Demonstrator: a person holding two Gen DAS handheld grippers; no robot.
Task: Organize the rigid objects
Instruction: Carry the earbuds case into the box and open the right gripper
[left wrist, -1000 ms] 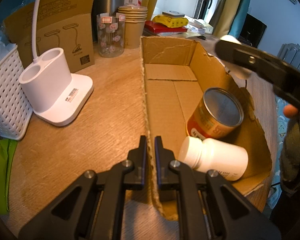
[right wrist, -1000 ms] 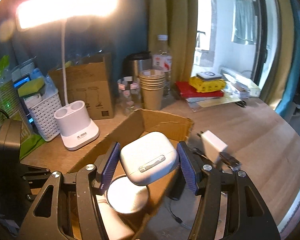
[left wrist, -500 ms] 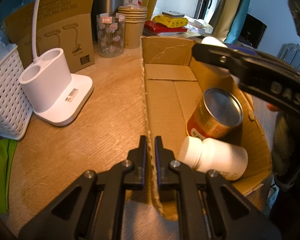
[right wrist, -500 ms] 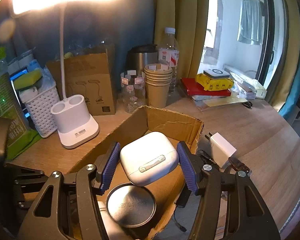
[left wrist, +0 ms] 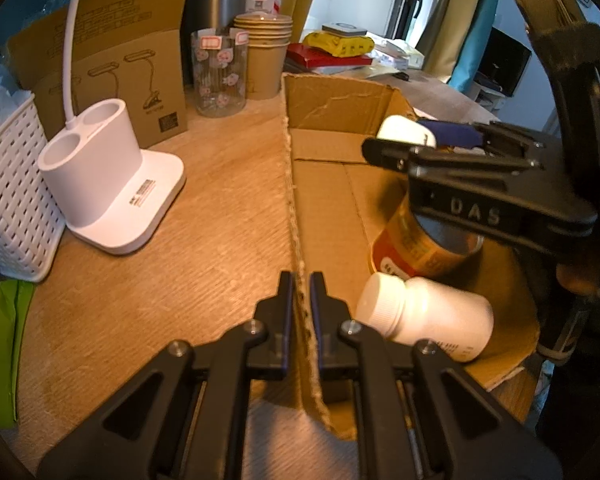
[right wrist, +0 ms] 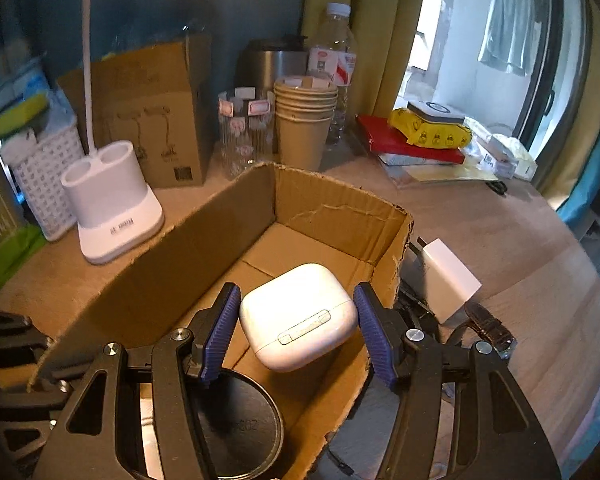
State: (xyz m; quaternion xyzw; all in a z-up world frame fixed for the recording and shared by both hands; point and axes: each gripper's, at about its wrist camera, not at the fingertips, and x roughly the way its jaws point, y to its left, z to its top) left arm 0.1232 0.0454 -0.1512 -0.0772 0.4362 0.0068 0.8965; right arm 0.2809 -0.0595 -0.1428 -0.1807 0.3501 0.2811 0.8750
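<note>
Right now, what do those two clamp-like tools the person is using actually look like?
Both are matte black plastic handheld grippers with triangular cut-outs and silver screws at the pivots. The left gripper has two narrow flat fingers. The right gripper carries ribbed blue rubber pads on its fingers; the left view shows raised letters "DAS" on its side and a dark fuzzy strap over its frame.

The left gripper [left wrist: 301, 294] angles downward, jaws nearly closed on the box wall [left wrist: 300, 240]. The right gripper [right wrist: 296, 320] angles downward, jaws clamping a white case [right wrist: 298, 316].
</note>
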